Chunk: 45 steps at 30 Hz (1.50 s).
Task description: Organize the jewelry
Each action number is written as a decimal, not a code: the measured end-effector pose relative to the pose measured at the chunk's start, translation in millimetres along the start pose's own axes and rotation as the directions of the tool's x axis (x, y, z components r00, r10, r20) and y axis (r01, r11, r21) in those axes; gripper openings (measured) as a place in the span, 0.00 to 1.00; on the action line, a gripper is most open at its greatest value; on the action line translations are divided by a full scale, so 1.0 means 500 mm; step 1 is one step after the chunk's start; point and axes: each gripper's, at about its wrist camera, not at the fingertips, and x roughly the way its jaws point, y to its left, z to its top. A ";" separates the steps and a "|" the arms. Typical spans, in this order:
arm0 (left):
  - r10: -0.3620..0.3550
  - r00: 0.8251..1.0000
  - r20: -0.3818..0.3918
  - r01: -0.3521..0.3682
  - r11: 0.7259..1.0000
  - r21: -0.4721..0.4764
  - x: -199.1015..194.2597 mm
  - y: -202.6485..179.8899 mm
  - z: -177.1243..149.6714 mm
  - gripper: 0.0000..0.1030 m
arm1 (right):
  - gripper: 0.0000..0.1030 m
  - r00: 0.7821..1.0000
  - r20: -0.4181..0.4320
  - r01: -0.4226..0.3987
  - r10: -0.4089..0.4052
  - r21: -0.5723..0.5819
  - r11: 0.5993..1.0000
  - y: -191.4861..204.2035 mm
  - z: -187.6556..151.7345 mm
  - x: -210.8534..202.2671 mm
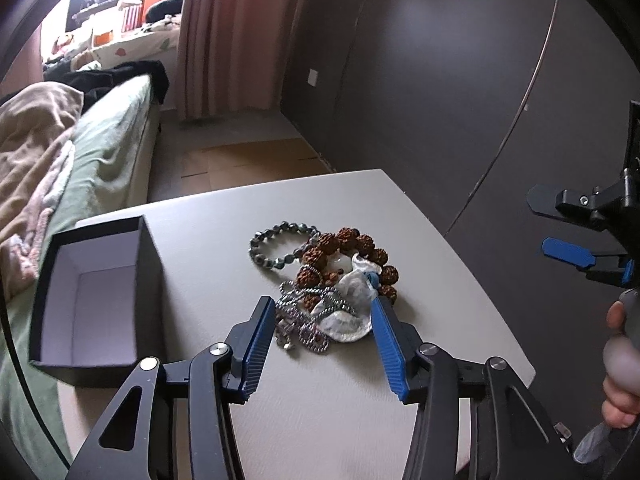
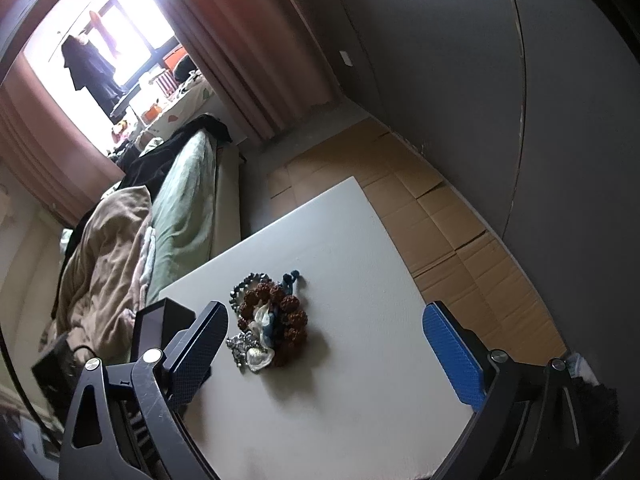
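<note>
Two pairs of tongs hover over a white table (image 1: 192,248) holding a heap of jewelry (image 1: 324,284): a grey bead bracelet (image 1: 276,246), a brown seed bracelet (image 1: 352,254) and silver chains (image 1: 304,312). The left tongs (image 1: 323,306) straddle the chains' near end, unclenched and not gripping. The right tongs (image 2: 326,322) stand wide apart, released. An open black box (image 1: 92,296) sits at the table's left edge.

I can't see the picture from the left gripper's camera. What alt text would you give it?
The left gripper, jaws partly open, straddles the near end of a jewelry pile on a white table: silver chains, a brown bead bracelet and a grey bead bracelet. An empty black box sits at the table's left, and the right gripper hovers at the right edge.
</note>
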 end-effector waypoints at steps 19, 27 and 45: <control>-0.068 0.998 -0.018 0.068 0.997 -0.024 0.114 -0.021 0.040 0.37 | 0.96 0.997 -0.064 -0.038 0.043 0.071 0.997 -0.002 0.021 0.071; -0.136 0.991 -0.016 0.134 0.987 -0.088 0.095 0.003 0.039 0.01 | 0.96 0.996 -0.081 -0.027 0.032 0.053 0.998 0.004 0.016 0.084; -0.114 0.990 0.078 0.124 0.982 -0.142 -0.013 0.085 0.060 0.00 | 0.76 0.967 -0.252 -0.023 0.027 0.018 1.000 0.036 -0.014 0.220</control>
